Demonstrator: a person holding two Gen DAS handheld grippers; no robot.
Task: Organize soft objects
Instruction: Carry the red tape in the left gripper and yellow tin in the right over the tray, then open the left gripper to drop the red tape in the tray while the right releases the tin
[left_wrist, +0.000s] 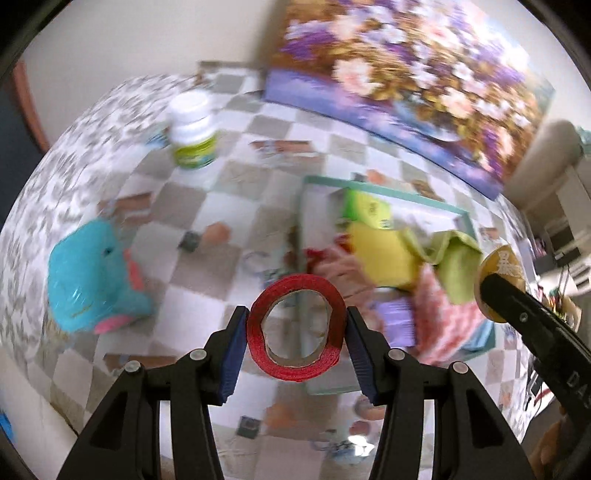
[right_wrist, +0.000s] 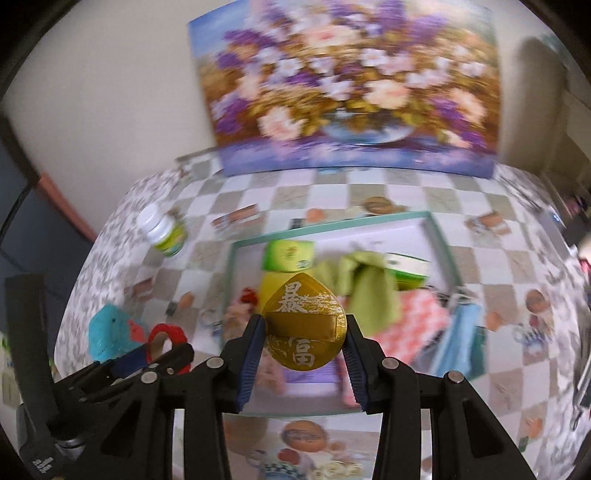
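Left hand-held gripper (left_wrist: 297, 328) pinches a red tape roll (left_wrist: 295, 328), aloft over the checkered worktop (left_wrist: 207, 206). Turquoise plush toy (left_wrist: 92, 273) lies far left of it, nearer this arm, long axis roughly upright in view. Right hand-held gripper (right_wrist: 306, 332) pinches a gold foil ingot (right_wrist: 306, 325). Ahead of both, I see the teal-rimmed shallow box (right_wrist: 436, 236) holding green cloth (right_wrist: 369, 291), pink patterned fabric (right_wrist: 421, 314), cartons.
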